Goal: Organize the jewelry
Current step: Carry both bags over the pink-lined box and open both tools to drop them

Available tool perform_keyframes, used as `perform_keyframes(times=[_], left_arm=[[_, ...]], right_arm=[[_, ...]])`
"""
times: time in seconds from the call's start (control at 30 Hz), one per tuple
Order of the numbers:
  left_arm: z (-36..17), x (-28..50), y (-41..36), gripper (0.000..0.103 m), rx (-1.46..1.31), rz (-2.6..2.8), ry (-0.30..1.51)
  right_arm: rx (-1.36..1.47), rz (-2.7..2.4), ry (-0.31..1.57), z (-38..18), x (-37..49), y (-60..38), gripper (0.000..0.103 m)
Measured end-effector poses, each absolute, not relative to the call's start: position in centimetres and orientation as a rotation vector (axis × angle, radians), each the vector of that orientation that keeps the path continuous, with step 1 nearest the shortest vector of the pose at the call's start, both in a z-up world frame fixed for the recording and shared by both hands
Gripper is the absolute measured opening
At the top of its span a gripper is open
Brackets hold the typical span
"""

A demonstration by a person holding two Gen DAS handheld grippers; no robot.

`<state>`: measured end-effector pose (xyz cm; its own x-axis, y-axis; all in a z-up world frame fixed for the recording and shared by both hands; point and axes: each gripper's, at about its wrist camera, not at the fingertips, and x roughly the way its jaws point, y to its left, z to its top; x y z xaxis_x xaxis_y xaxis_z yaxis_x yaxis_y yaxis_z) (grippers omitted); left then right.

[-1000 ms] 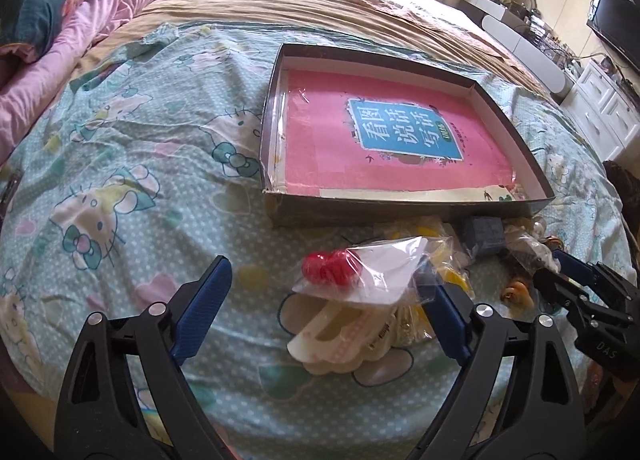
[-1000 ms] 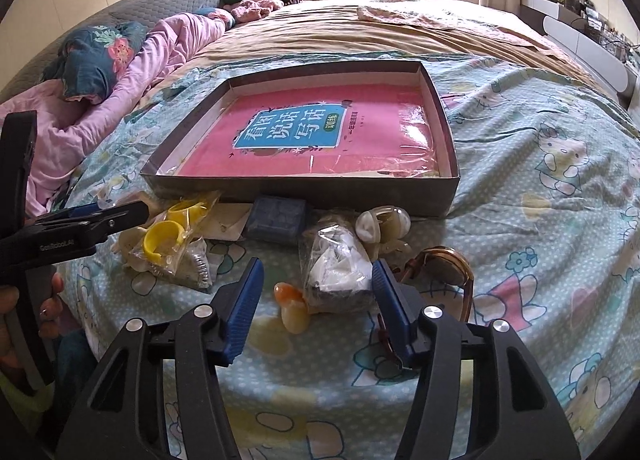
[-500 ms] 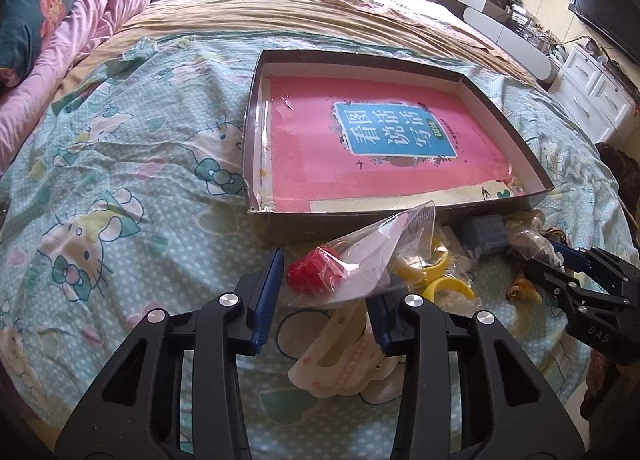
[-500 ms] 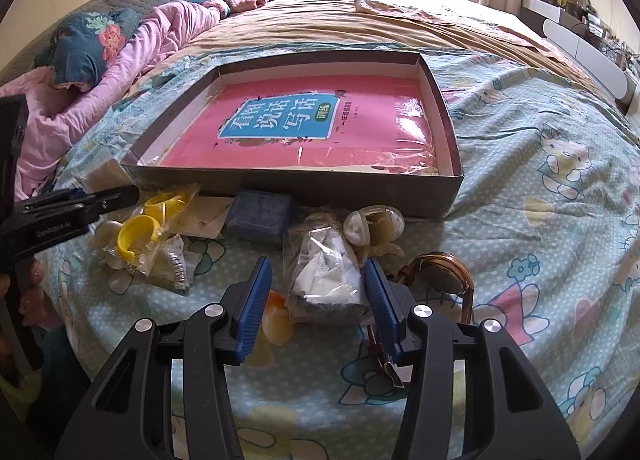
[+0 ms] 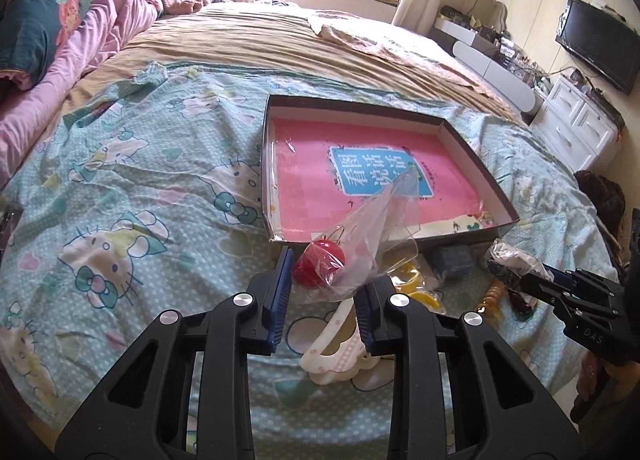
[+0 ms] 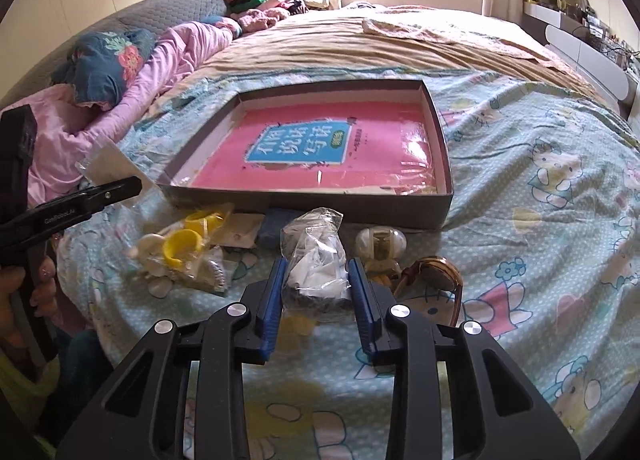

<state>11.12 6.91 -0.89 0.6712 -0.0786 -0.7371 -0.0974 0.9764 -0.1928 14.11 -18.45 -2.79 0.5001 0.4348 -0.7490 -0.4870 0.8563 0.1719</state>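
My left gripper [image 5: 326, 288] is shut on a clear plastic bag holding a red bauble [image 5: 318, 266], raised a little off the bedspread in front of the box. The dark shallow box [image 5: 472, 148] lies on the bed with a pink book inside. In the right wrist view my right gripper [image 6: 316, 276] has its jaws closing, the blue pads pressing both sides of a clear bag with a white piece [image 6: 316, 260]. The left wrist view shows the right gripper [image 5: 524, 280] at the right edge with that bag [image 5: 506, 258] sticking out of its tips.
Below the box's front wall [image 6: 312, 204] lie a bag of yellow rings [image 6: 184, 244], a small blue case [image 6: 276, 228], a pearly round piece [image 6: 380, 244], a brown watch [image 6: 436, 280] and a white card [image 5: 336, 344]. A hand [image 6: 24, 280] grips the left tool. Pink bedding lies at the left.
The left jaws went from wide open to shut on the red-bauble bag and lifted it. The right jaws narrowed onto the white-piece bag.
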Motion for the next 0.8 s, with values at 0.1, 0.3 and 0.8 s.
perform_keyframes(times=[0.1,0.3,0.8], left_arm=[[-0.3,10.8,7.3,0.02,-0.247,0.013,0.828],[0.7,11.4,7.8,0.019,-0.259,0.021,0.815],[1.5,17.2,7.1,0.018,-0.27,0.012,0.799]], right_arm=[[-0.055,0.57,0.853,-1.3,13.9,-18.2,0.03],[-0.037,0.577,0.792,1.1,15.3,-17.8,0.03],[0.013,0.495,0.74,2.0,21.8,-18.4,0.03]])
